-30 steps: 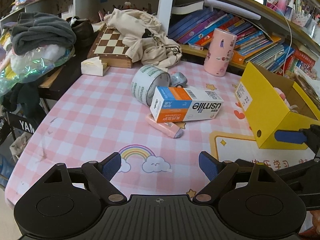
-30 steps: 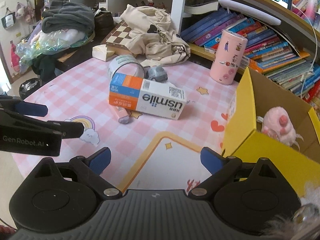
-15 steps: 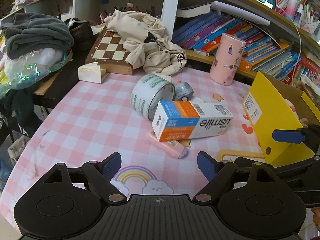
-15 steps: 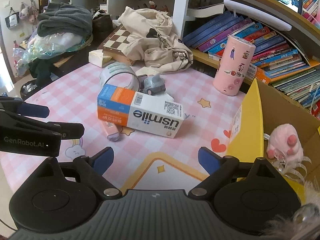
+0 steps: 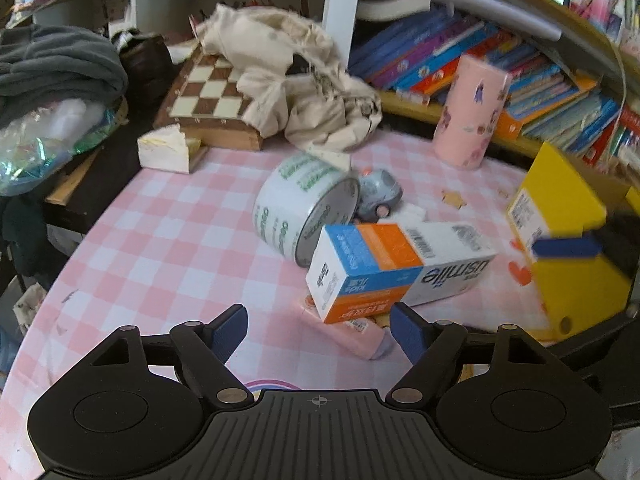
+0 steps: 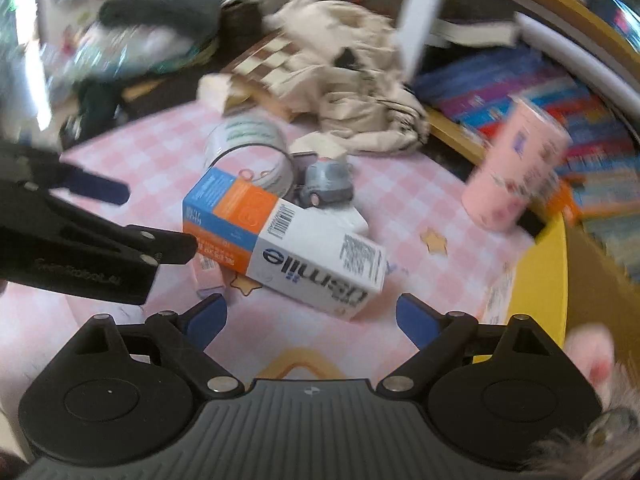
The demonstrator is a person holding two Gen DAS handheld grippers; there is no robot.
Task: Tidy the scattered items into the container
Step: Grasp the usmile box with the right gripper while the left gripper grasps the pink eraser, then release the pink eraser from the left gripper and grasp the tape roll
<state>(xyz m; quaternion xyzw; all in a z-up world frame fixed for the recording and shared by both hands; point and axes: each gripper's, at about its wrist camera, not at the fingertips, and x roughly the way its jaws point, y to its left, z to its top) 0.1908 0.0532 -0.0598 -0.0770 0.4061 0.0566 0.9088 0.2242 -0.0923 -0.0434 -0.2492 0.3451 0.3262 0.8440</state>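
An orange, blue and white usmile box (image 5: pixel 400 264) (image 6: pixel 288 240) lies on the pink checked table, on top of a small pink tube (image 5: pixel 360 334) (image 6: pixel 208 272). Behind it are a tape roll (image 5: pixel 308 208) (image 6: pixel 248 140) and a grey toy car (image 5: pixel 378 194) (image 6: pixel 328 184). The yellow box (image 5: pixel 560 240) (image 6: pixel 540 280) stands at the right with a pink plush (image 6: pixel 592 352) inside. My left gripper (image 5: pixel 319 328) hovers just before the box's orange end, its jaws closing, pads touching nothing. My right gripper (image 6: pixel 312 318) is open near the box's white end.
A pink canister (image 5: pixel 472 116) stands at the back right before shelves of books. A chessboard (image 5: pixel 212 96) and a crumpled beige bag (image 5: pixel 304 92) lie at the back. Grey clothes (image 5: pixel 56 64) are piled off the table's left edge.
Both grippers have moved forward over the table towards the usmile box, which now looms larger. The left jaws have narrowed a little. The right view has rolled.
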